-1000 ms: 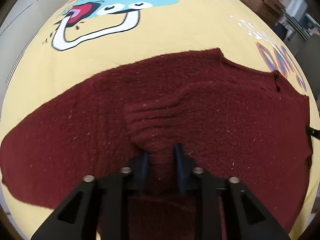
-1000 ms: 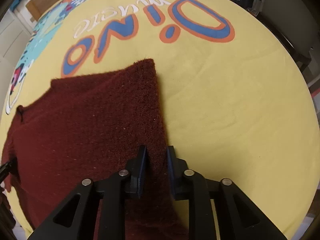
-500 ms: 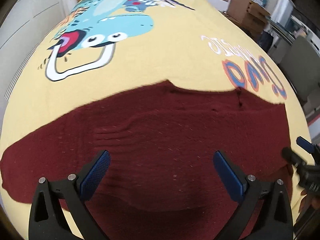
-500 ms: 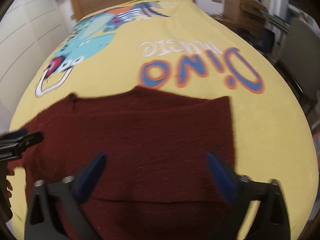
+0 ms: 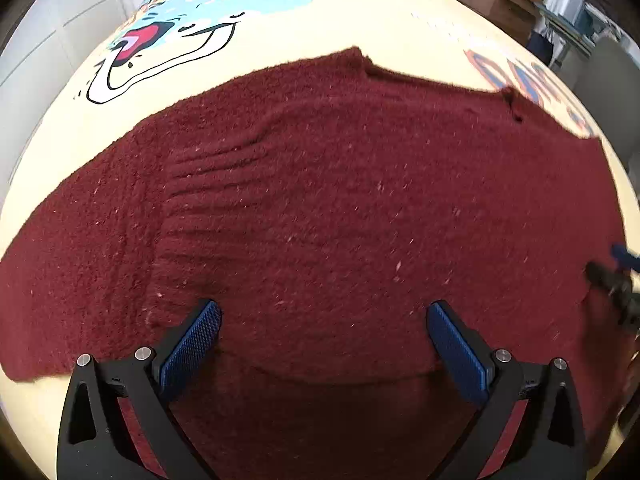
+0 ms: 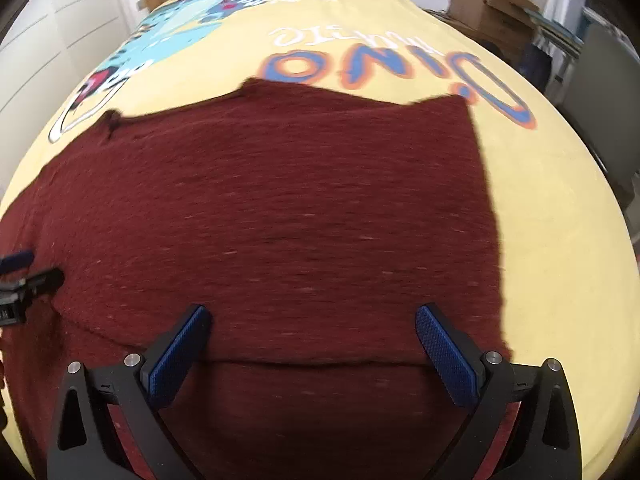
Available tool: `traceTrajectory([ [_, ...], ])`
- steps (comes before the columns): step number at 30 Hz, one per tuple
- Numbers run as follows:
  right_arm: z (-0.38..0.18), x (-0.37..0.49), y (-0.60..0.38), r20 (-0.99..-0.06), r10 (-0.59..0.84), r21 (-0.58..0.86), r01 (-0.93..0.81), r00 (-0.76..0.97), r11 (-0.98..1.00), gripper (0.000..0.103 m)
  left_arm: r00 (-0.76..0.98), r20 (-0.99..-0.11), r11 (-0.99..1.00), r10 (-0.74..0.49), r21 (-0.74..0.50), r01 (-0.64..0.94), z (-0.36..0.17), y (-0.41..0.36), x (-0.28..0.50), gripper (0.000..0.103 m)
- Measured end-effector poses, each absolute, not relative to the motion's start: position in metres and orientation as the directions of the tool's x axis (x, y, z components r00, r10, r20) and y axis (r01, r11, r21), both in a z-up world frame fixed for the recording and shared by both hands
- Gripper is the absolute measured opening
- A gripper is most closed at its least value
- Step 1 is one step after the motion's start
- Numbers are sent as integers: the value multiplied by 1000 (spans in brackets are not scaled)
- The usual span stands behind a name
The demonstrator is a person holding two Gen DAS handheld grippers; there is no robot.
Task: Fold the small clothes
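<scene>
Sweater (image 5: 340, 208), dark red knit, lies spread flat across the near end of the bed (image 6: 560, 208), on a yellow dinosaur-print cover; its far edge runs just short of the printed lettering (image 6: 380, 68) on the right side and the cartoon mouth (image 5: 140, 40) on the left. One fold looks already made: a straight horizontal fabric edge (image 6: 312, 362) crosses the near part of the garment in both views, with a second layer beneath it toward the foot of the bed. A ribbed sleeve or cuff section (image 5: 208, 184) lies folded inward over the body on the left half. Left claw (image 5: 320, 340) stands wide open above the knit, pads holding nothing. Right claw (image 6: 312, 344) likewise spread wide, empty, over the right half, near the sweater's right edge. Each claw's tip shows at the margin of the other's view, so the two hover side by side. Judgement: partway through; the piece is still broad, so at least one more fold across its width seems left, then a tidy
</scene>
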State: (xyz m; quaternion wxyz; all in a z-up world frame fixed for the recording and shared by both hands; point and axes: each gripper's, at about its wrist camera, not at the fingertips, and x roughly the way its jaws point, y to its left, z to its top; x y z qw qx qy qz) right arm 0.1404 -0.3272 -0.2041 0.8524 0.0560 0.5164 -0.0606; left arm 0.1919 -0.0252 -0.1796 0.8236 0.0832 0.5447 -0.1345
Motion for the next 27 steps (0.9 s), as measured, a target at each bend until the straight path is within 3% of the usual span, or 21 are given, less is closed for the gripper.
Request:
traceTrajectory([
  [14, -206, 141, -325, -900, -40, 30, 154, 434, 988, 102, 400, -914, 960, -68, 48, 275, -186, -39, 186, 102],
  [27, -138, 86, -301, -880, -64, -4, 126, 470, 992, 102, 414, -900, 980, -135, -60, 189, -131, 16, 165, 102],
])
